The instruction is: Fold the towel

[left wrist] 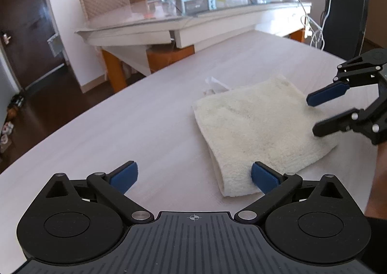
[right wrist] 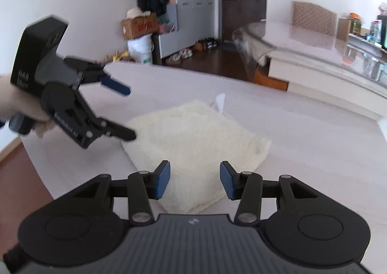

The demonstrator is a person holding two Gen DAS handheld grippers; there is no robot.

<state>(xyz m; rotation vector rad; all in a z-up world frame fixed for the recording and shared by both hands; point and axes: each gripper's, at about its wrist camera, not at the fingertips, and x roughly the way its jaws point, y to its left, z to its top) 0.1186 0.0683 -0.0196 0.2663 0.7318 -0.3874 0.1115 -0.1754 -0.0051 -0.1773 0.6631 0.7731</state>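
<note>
Cream terry towel (left wrist: 261, 128) lies folded into a thick square on the pale tabletop (left wrist: 121, 128), a white tag (left wrist: 215, 84) poking out at its far edge; nothing is clamped on it. Left gripper (left wrist: 194, 177) hangs just off the towel's near corner with its blue pads spread wide and empty; right gripper (right wrist: 194, 180) hovers over the towel's opposite edge, jaws parted to a middling gap, holding nothing.
</note>
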